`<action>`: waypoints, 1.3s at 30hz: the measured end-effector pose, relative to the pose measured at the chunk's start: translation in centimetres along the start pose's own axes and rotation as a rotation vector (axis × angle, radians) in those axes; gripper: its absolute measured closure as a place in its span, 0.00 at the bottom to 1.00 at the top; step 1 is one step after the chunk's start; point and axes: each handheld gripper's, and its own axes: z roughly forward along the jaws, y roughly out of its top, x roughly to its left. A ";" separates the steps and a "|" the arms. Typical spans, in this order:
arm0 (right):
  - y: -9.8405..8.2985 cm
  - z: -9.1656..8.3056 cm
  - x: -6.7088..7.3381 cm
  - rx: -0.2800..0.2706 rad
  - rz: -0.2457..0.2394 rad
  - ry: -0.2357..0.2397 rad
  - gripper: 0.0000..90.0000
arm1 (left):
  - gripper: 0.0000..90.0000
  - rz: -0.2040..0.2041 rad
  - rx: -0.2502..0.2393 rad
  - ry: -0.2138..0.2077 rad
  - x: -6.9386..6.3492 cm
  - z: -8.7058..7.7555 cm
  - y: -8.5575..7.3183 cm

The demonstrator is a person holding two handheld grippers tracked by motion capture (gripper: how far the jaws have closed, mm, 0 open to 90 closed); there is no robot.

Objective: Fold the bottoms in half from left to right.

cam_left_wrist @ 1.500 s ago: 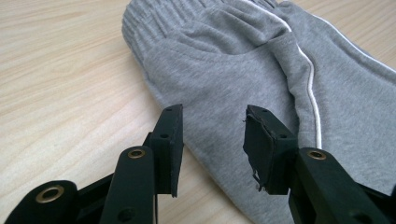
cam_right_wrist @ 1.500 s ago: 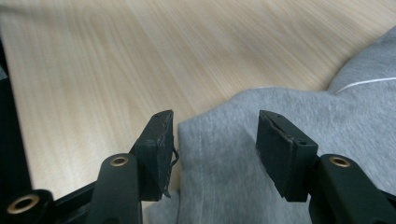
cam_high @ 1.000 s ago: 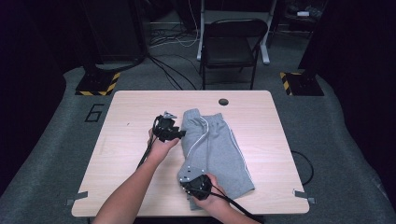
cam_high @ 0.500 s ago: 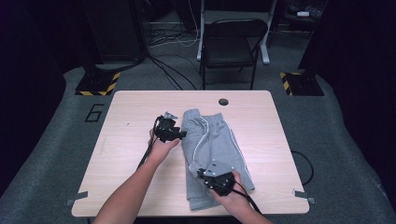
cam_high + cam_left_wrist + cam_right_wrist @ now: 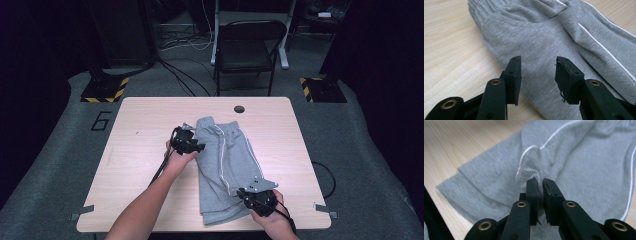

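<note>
Grey shorts (image 5: pixel 225 160) with white piping lie in the middle of the wooden table (image 5: pixel 140 150), waistband at the far end. My left gripper (image 5: pixel 196 148) hovers at the shorts' left edge near the waistband. Its jaws (image 5: pixel 537 72) stand open above the grey cloth (image 5: pixel 544 37) with nothing pinched. My right gripper (image 5: pixel 243 194) sits at the near right corner of the shorts. It (image 5: pixel 540 185) is shut on a bunched fold of the white-stitched hem (image 5: pixel 529 167), lifting it a little off the rest of the fabric (image 5: pixel 579 157).
A dark round hole (image 5: pixel 239 108) marks the table's far edge. Behind the table a black folding chair (image 5: pixel 250 45) stands among floor cables. Bare wood (image 5: pixel 461 142) lies left of the shorts, and a narrower strip on their right.
My right gripper has slid rightward along the table's near edge, dragging the pinched hem with it. The left gripper has stayed in place.
</note>
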 end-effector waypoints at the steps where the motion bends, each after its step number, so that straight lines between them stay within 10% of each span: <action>1: -0.2 0.1 -0.1 0.031 -0.008 -0.009 0.89 | 0.63 -0.001 0.002 -0.003 0.0 0.0 0.0; 14: 1.3 -0.4 1.0 -0.078 0.008 0.036 0.75 | 0.63 0.009 0.005 -0.001 -0.3 0.1 -0.2; 21: 1.3 1.6 2.6 -0.018 -0.089 0.059 0.78 | 0.63 0.013 -0.004 0.005 -0.2 -0.2 -0.1; 39: -0.2 3.8 1.6 0.089 -0.005 0.079 0.86 | 0.63 -0.006 -0.009 0.012 0.5 -0.4 -1.0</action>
